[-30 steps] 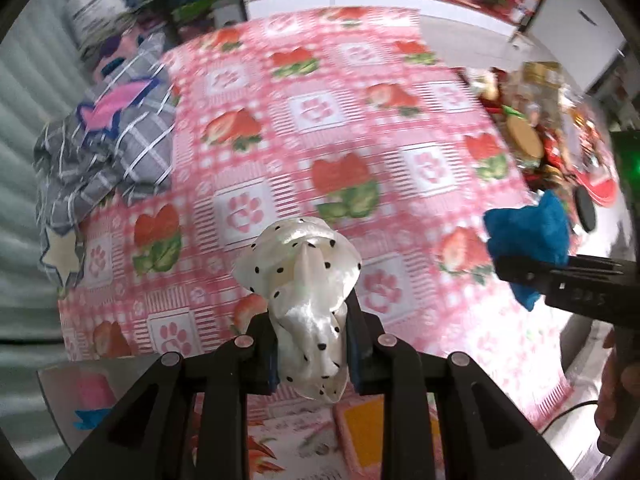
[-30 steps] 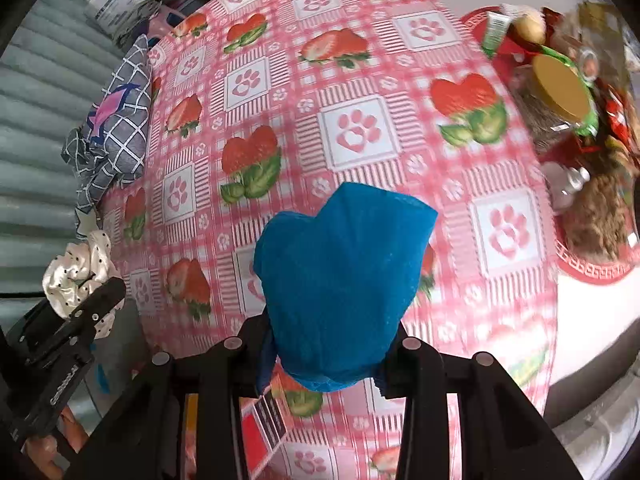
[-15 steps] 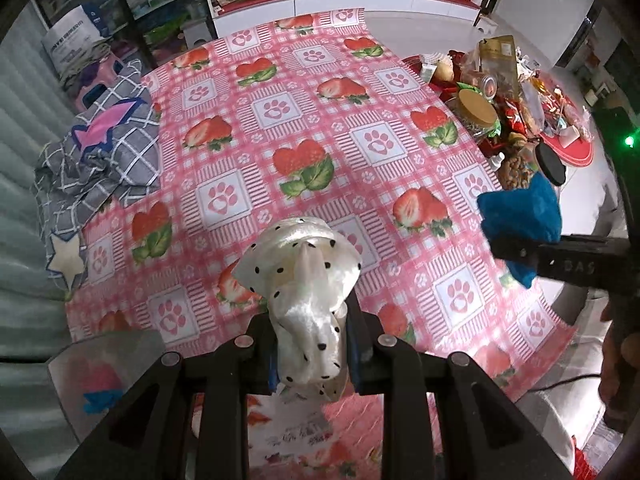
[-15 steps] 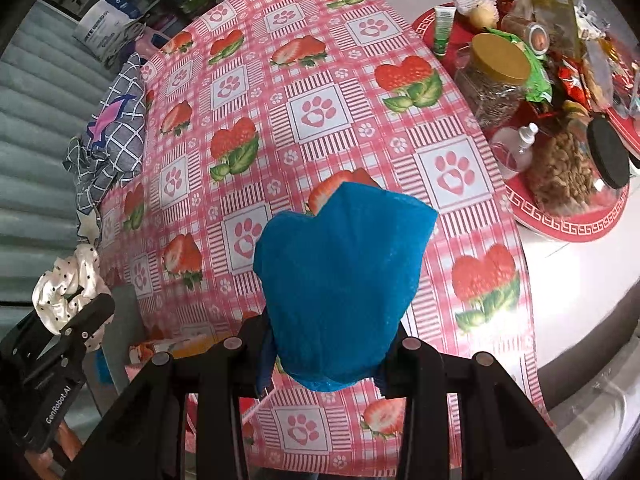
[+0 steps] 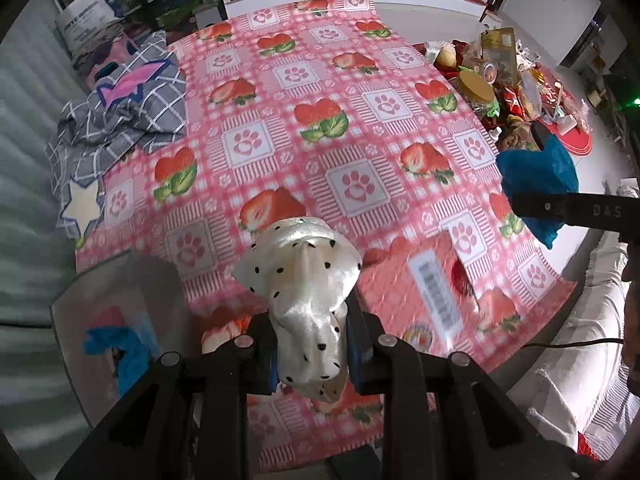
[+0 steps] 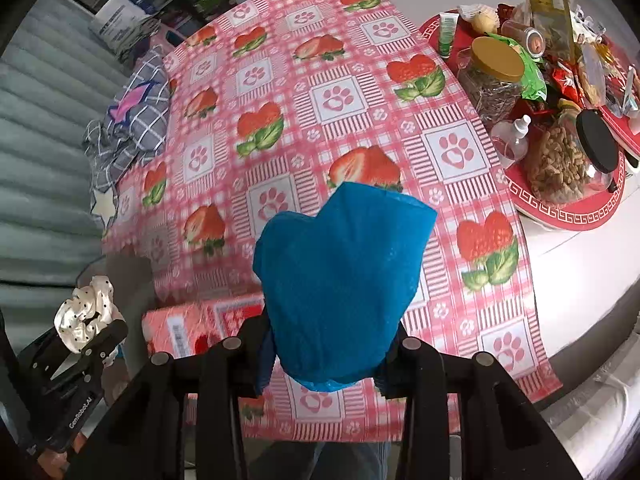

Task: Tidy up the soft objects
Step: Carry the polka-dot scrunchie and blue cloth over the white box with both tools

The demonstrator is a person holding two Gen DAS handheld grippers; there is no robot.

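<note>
While both soft things were held up above the near edge of the table (image 5: 280, 92), none was put away yet, so I judged the sorting was not finished. The right gripper (image 6: 328, 344) was closed on a blue cloth (image 6: 340, 280), crumpled and thick. The left gripper (image 5: 312, 344) pinched a small white satin scrunchie (image 5: 304, 280) with black dots.

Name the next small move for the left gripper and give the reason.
Probably swing the left gripper left and down toward the grey bin: its jaws are shut on the polka-dot scrunchie, held above the table, and the bin already holds blue and pink soft items.
</note>
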